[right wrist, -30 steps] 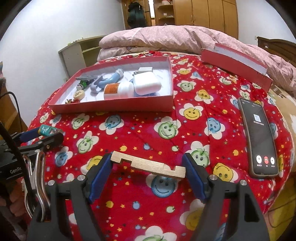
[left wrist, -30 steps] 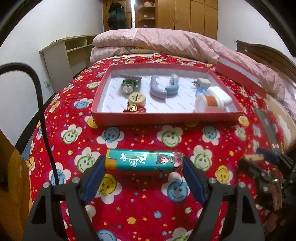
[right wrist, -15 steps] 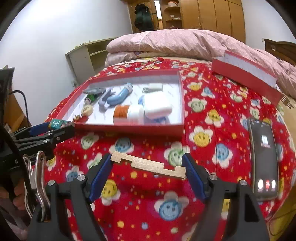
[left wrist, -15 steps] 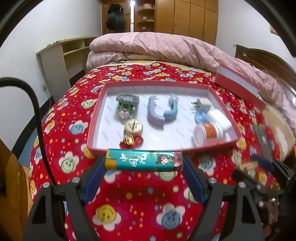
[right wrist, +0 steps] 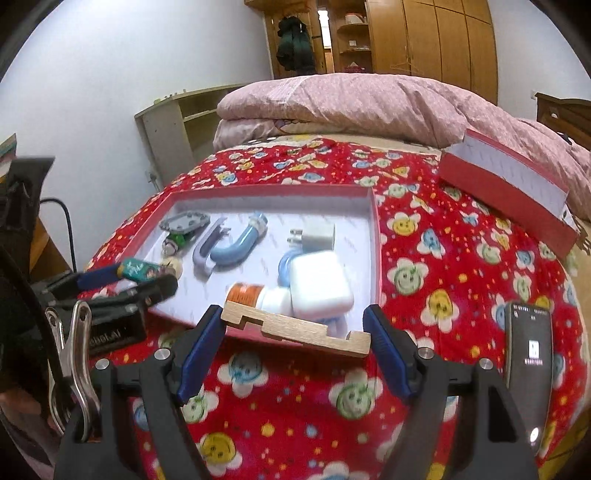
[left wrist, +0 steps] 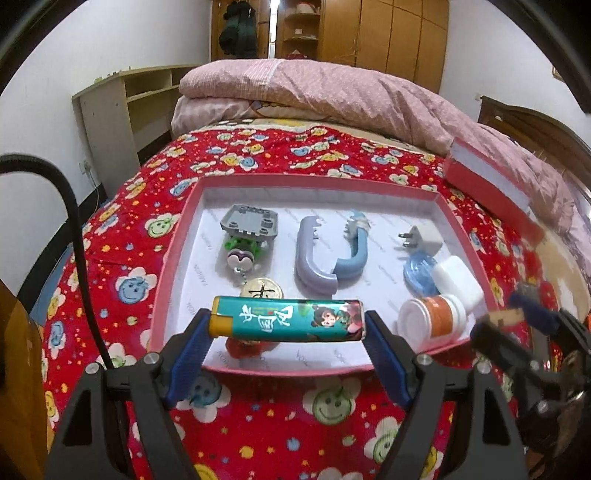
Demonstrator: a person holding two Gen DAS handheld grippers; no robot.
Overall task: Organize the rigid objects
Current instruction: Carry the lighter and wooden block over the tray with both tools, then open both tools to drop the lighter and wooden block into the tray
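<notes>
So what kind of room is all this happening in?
Almost certainly a bedroom in someone's home. The red tray sits on a bed with a red smiley-flower bedspread, a folded pink quilt lies at the far end, and wooden wardrobes line the back wall.

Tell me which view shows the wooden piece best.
The right wrist view: the notched wooden piece spans the frame, clamped endwise in the right gripper. In the left wrist view only its tip shows at the right edge.
</notes>
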